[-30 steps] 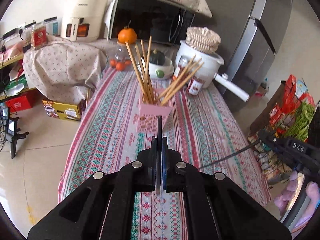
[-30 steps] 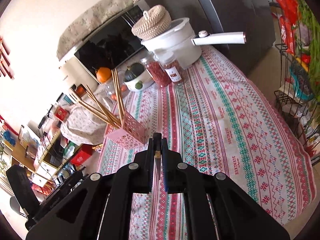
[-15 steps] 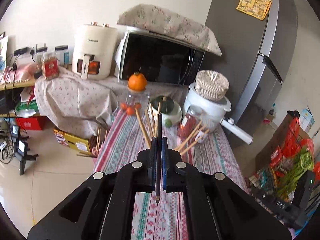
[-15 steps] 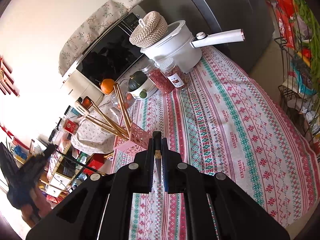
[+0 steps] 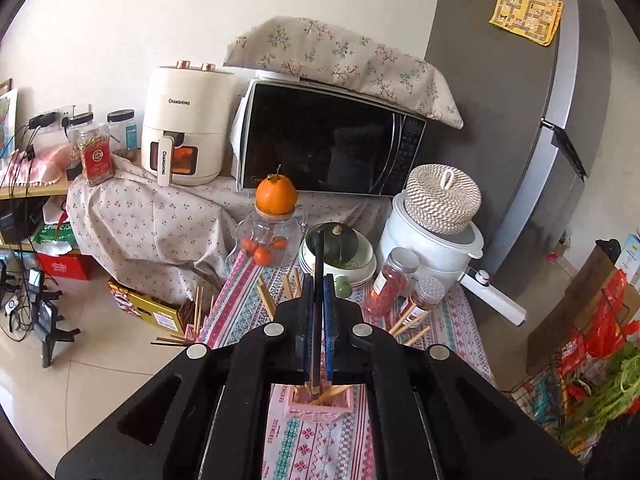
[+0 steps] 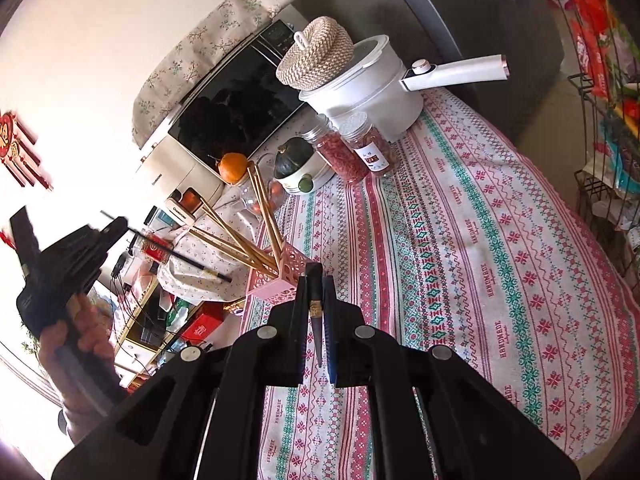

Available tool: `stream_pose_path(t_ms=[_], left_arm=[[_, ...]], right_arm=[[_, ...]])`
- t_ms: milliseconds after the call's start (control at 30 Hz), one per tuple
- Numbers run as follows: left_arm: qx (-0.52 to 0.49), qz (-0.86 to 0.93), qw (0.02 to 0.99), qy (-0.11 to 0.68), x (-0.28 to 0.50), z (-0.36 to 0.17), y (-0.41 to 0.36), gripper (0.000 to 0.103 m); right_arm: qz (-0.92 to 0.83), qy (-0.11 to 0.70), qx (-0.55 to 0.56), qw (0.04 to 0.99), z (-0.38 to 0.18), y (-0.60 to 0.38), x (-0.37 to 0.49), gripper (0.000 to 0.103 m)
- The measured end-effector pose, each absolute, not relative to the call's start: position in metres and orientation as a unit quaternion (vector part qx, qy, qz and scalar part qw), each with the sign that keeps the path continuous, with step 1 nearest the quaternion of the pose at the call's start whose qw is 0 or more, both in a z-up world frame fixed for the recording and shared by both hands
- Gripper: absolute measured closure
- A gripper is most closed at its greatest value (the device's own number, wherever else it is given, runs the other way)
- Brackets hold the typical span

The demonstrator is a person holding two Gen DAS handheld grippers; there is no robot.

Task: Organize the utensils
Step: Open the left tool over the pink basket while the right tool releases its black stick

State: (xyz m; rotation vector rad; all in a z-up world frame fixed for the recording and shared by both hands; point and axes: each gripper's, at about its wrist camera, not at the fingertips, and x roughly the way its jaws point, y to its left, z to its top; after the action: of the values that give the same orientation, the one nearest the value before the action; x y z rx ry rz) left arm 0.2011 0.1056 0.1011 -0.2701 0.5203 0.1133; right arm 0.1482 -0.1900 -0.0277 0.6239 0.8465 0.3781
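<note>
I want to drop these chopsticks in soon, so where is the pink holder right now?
In the right wrist view the pink holder stands at the tablecloth's left edge, just beyond the right gripper, full of wooden chopsticks.

Pink holder (image 5: 320, 398) mostly hidden (behind the fingers (image 5: 306, 320))

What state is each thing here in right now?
Left gripper: shut on a dark chopstick, held above the table.
Right gripper: shut on another dark chopstick.
Pink holder: upright, wooden chopsticks fanning out.
Microwave: door closed, cloth-covered.
White pot: basket on top.
</note>
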Motion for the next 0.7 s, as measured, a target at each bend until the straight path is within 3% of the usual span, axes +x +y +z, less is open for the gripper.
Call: stream_pose_path(t_ms=[167,433,700], left_arm=[[-0.149,0.063,0.943,0.291,0.219,0.07,0.112,0.097],[-0.17,0.066,0.934,0.306,0.166,0.038,0.129,0.091],[-0.199,0.098,0.898,0.38,0.141,-0.017,0.156,0.089]], right_arm=[[0.178,0.407,0.295,0.846,-0.031,-0.19,0.15,0.096],[0.175,0.402,0.287,0.852,-0.028,-0.183,0.151,0.096],[0.174,0.391,0.275,0.861,-0.004,-0.159,0.164,0.095]])
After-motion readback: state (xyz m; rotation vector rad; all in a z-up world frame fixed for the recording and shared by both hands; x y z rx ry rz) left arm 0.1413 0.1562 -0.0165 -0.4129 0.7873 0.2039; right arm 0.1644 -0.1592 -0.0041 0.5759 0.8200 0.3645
